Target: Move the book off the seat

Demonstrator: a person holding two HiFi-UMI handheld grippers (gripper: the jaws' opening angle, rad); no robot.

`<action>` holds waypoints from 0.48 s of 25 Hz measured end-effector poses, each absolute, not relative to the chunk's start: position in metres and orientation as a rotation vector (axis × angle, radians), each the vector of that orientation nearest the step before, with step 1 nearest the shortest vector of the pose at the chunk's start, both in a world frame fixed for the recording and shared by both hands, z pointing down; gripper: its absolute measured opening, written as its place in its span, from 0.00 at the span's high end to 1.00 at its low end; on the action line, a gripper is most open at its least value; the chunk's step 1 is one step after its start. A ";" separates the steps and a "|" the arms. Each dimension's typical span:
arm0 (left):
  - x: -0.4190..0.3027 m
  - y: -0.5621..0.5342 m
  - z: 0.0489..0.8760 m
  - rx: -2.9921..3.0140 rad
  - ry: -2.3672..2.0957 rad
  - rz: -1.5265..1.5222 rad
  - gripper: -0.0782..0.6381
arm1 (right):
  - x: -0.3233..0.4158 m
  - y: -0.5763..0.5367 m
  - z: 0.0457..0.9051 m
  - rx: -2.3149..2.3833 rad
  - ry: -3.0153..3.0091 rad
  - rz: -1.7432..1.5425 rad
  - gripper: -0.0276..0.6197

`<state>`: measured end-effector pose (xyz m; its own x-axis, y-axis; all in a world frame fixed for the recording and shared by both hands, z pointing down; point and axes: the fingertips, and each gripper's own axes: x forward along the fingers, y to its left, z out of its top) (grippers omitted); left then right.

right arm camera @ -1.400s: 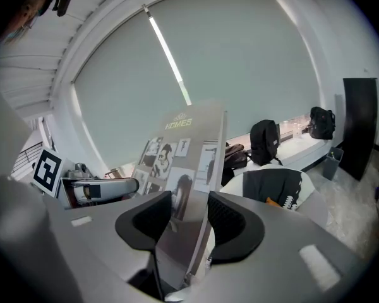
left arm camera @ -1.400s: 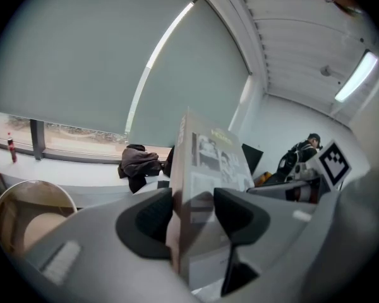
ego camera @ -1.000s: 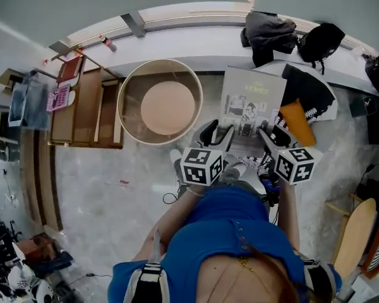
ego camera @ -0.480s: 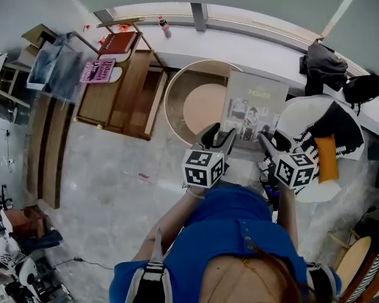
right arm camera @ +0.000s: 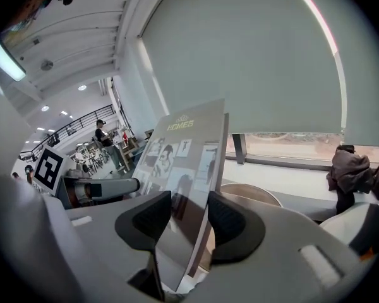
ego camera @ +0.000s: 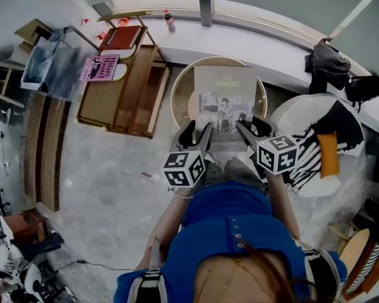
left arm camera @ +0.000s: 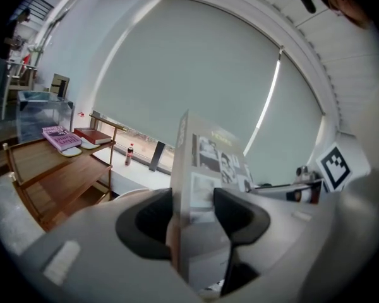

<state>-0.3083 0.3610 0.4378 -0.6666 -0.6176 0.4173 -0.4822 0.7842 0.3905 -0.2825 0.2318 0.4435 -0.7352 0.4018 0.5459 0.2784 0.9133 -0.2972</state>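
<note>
Head view, looking steeply down on a person in a blue top who holds the book [ego camera: 224, 100] with both grippers. The book is a thin grey volume with a grid of photographs on its cover. It is lifted in the air by its near edge, its cover facing the camera.

Left gripper [ego camera: 197, 134]: jaws clamped on the book's near left corner. The left gripper view shows the two dark pads of the left gripper [left arm camera: 192, 210] pressed against either face of the book [left arm camera: 205, 169], which stands nearly edge-on to that camera.

Right gripper [ego camera: 252, 131]: jaws clamped on the book's near right corner. In the right gripper view the pads of the right gripper [right arm camera: 189, 216] close on the tilted book [right arm camera: 183, 150], whose cover rises against the window blind.

Surroundings, placed from the book:
- Directly beneath and behind it in the head view, a round wooden-rimmed seat [ego camera: 184, 96]. The book overlaps most of this seat's opening.
- To its right, a white round seat [ego camera: 290, 115] carrying a black-and-white patterned cloth [ego camera: 316, 144] and an orange cushion [ego camera: 326, 153].
- To its left, a wooden shelf unit [ego camera: 123, 87] bearing a pink book [ego camera: 101, 68] and a red book [ego camera: 119, 38].
- Beyond it on the window ledge, a small bottle [ego camera: 169, 21] to the left and a dark garment [ego camera: 328, 59] to the right.
</note>
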 end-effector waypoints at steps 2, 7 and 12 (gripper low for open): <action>-0.311 0.363 0.440 0.787 -2.443 -0.350 0.61 | -0.288 0.233 0.444 -0.511 -2.436 0.241 0.67; -0.307 0.362 0.439 0.722 -2.483 -0.358 0.61 | -0.292 0.231 0.444 -0.585 -2.431 0.219 0.67; -0.307 0.354 0.431 0.682 -2.508 -0.343 0.61 | -0.299 0.223 0.437 -0.642 -2.413 0.191 0.67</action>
<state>-0.3068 0.3538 0.4312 -0.7414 -0.5299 0.4117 -0.3999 0.8416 0.3631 -0.2990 0.2228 0.4374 -0.6850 0.4910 0.5382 0.4002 0.8709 -0.2852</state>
